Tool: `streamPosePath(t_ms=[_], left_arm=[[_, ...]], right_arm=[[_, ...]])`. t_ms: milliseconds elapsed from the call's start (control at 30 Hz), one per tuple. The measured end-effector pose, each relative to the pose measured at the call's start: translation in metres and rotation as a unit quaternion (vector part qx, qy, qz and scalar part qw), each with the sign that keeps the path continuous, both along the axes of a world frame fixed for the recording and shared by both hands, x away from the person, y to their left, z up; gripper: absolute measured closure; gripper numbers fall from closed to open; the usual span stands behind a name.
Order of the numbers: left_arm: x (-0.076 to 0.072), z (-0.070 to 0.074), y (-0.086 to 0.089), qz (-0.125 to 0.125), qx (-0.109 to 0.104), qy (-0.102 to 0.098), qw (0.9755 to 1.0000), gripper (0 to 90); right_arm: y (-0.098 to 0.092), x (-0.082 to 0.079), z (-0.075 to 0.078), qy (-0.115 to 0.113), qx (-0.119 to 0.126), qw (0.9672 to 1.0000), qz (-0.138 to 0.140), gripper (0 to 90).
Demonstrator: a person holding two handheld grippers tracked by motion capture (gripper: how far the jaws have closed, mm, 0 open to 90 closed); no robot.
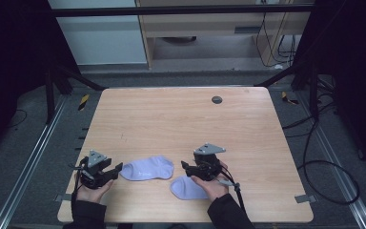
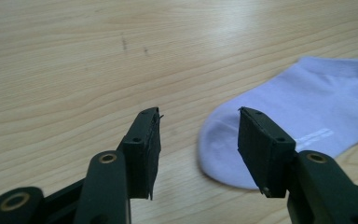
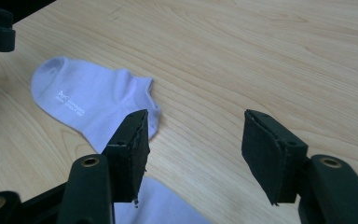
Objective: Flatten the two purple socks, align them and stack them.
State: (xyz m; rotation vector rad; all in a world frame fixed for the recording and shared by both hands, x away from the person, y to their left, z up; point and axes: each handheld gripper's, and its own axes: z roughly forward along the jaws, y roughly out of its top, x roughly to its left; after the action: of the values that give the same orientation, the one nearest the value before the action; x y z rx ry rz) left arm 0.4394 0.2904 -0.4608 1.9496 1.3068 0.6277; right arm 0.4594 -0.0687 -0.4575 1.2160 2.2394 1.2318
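High view: two lilac ankle socks (image 1: 147,169) (image 1: 187,187) lie apart, unpaired; left gripper (image 1: 119,168) and right gripper (image 1: 185,166) gape, holding nothing.

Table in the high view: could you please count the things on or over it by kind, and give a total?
Lilac socks: 2, one lying flat near the left gripper, one partly under the right hand.
Hand-held grippers: 2, the left gripper and the right gripper, both open with nothing between the fingers.
Total: 4
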Motion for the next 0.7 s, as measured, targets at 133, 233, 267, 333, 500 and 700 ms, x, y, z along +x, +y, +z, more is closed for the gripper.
streamPosePath(t_ms=[133,233,267,333,500,700], left_arm=[[0.003,-0.004,0.003,0.006,0.000,0.003,1.0000,47.8],[0.004,-0.006,0.001,0.004,0.007,0.002,1.0000,47.7],[0.004,-0.007,0.000,0.002,0.009,0.004,1.0000,47.7],[0.005,-0.009,-0.002,0.000,0.014,0.005,0.9999,47.7],[0.008,-0.015,-0.007,-0.007,0.027,0.016,0.9995,48.4],[0.011,-0.020,-0.011,-0.016,0.026,0.032,0.9990,53.6]], right_arm=[[0.016,0.007,-0.005,0.006,-0.001,1.0000,0.001,42.9],[0.026,0.011,-0.008,0.009,-0.007,0.9999,0.004,43.6],[0.029,0.013,-0.010,0.012,-0.010,0.9999,0.003,43.9],[0.034,0.016,-0.012,0.015,-0.014,0.9998,0.003,44.5],[0.046,0.024,-0.023,0.028,-0.024,0.9993,0.003,48.9],[0.054,0.027,-0.030,0.036,-0.031,0.9989,0.005,53.1]])
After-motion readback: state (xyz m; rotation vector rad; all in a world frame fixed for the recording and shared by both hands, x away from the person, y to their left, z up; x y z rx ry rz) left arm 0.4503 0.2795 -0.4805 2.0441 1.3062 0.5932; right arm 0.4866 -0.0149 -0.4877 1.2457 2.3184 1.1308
